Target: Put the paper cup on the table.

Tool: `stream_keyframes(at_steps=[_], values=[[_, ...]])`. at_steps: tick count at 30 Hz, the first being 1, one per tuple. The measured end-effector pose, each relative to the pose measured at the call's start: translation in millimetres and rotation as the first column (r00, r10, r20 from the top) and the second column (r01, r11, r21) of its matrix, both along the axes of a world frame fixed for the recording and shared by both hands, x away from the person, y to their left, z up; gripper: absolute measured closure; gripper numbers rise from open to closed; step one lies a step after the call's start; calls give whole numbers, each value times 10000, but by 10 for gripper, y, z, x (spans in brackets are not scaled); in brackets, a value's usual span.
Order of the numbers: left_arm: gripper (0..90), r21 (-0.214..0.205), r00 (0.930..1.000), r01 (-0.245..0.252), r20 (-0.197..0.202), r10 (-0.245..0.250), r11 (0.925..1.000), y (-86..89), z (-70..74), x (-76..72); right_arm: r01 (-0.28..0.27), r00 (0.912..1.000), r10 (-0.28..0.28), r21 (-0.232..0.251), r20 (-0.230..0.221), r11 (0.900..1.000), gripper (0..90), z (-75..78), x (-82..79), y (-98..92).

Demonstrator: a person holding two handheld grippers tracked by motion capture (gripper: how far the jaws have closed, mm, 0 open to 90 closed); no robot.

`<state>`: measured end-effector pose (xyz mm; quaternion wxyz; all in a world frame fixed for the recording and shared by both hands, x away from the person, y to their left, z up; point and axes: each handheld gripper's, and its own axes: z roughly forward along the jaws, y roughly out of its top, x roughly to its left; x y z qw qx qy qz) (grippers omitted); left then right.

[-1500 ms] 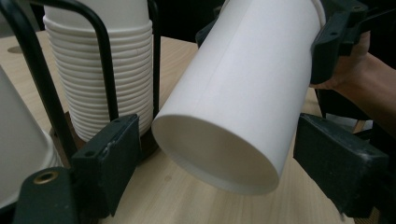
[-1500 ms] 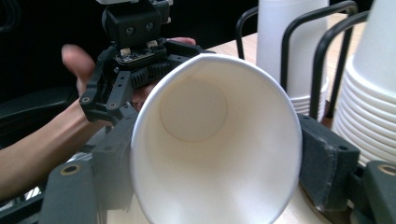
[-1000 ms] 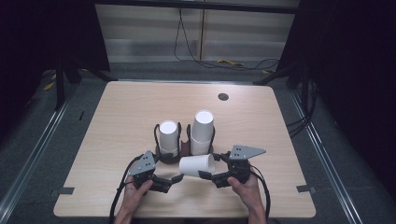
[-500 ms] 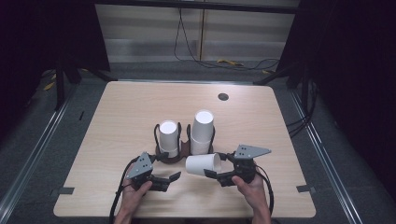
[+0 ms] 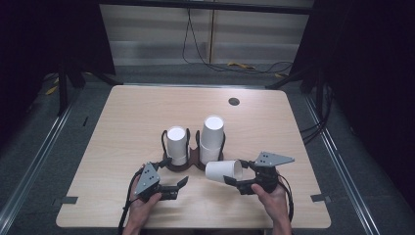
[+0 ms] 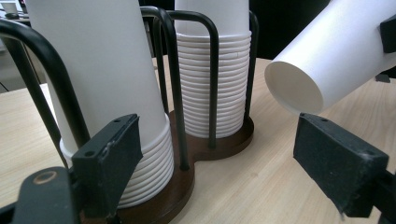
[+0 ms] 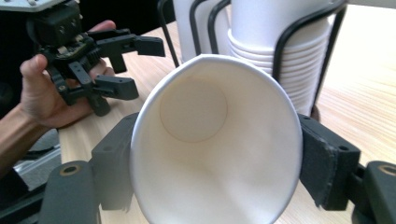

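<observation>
One paper cup (image 5: 223, 171), pulled free, lies sideways pinched in the right gripper (image 5: 238, 184); left gripper (image 5: 182, 183) spread, empty; cup holder (image 5: 188, 166) just ahead; placing remains.

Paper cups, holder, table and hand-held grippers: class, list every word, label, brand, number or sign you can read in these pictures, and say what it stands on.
None can be read.
Loose paper cup in the right hand-held gripper: plain white, no print.
Stacked cups in the black wire holder: plain white.
Left hand-held gripper: no lettering visible.
Table: bare wood, no markings.
</observation>
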<state>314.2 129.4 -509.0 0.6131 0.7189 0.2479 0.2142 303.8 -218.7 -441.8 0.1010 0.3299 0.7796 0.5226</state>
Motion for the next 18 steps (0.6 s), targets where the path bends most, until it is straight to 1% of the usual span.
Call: stream_keyframes(at_steps=[1,3,4,5,6,7,8,9,10,11,14,16,18], values=[[151,0,10000,60,54,-60,10000,-7,0,-2,62,10000,-62,34,10,10000,241,5,-7,-16],[151,-9,10000,22,-46,-22,10000,1,1,6,212,9998,-212,-71,27,9997,241,15,-17,-50],[152,-127,9999,-23,-131,21,9999,6,0,13,337,9994,-337,-121,-47,9994,242,21,-20,-61],[154,-139,9997,-145,-196,142,9998,22,0,18,376,9993,-377,-147,-81,9992,242,23,-15,-73],[153,-282,9997,-194,-172,190,9994,20,-3,14,427,9990,-430,-234,-145,9988,242,26,-15,-81],[154,-300,9995,-309,-89,307,9991,31,-5,7,525,9984,-531,-332,-179,9981,242,30,-14,-87],[154,-416,9993,-377,-45,375,9984,32,-8,-1,569,9980,-580,-436,-245,9974,243,34,-10,-97],[154,-475,9987,-505,80,509,9976,44,-13,-17,640,9974,-656,-544,-297,9965,243,38,-11,-101],[156,-584,9984,-543,131,552,9968,60,-16,-20,790,9961,-814,-682,-332,9945,243,50,-15,-108],[155,-762,9977,-661,90,669,9949,69,-22,-26,848,9954,-881,-803,-382,9932,243,64,-20,-113],[156,-979,9977,-673,1,677,9929,84,-26,-24,968,9943,-1008,-1026,-344,9900,241,109,-37,-137],[156,-897,9971,-721,173,739,9934,76,-27,-37,1140,9920,-1194,-1143,-420,9869,241,118,-25,-165],[154,-837,9963,-767,320,796,9935,72,-27,-50,1421,9876,-1492,-1254,-489,9819,242,138,-9,-206]])
